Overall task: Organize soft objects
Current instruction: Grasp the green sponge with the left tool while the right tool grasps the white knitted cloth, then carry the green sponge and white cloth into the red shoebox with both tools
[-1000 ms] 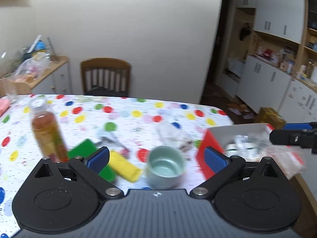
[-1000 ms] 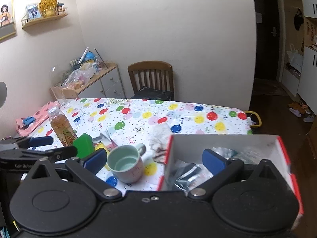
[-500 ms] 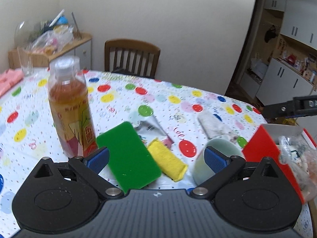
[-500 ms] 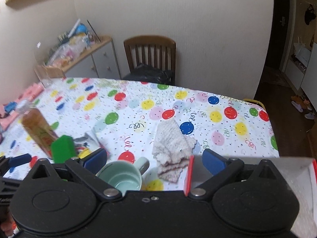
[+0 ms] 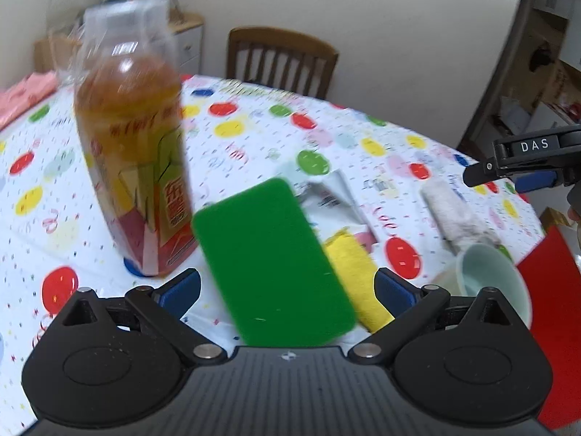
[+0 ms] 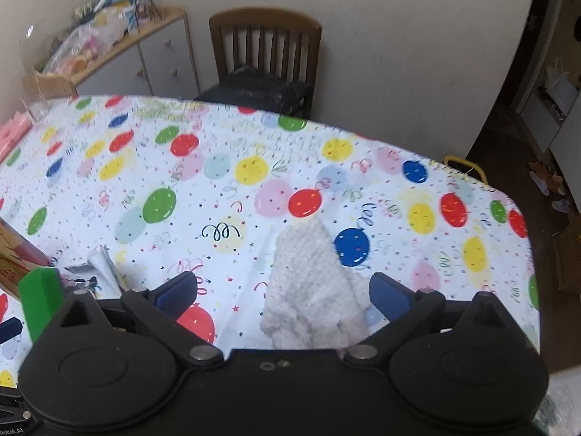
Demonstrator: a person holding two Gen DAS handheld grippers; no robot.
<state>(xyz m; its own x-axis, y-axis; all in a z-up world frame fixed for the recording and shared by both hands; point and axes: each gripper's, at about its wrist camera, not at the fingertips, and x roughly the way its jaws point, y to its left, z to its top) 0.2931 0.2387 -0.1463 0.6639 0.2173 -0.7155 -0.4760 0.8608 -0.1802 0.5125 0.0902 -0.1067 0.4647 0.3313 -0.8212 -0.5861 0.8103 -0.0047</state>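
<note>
In the last second both my hands have swung in low from the red box (image 5: 544,272) toward the soft things, so I judge two grasps are about to begin and nothing is sorted yet. My left fingers (image 5: 287,287) stand spread and empty around the near end of the green sponge (image 5: 272,261), a flat, smooth rounded slab leaning over the nubbly yellow cloth (image 5: 357,279) beside the hard bottle (image 5: 134,167) and glazed cup (image 5: 490,279). My right fingers (image 6: 283,289) are likewise apart and hold nothing, straddling the fluffy white cloth (image 6: 312,287) folded to a point on the balloon-print surface (image 6: 218,181).
</note>
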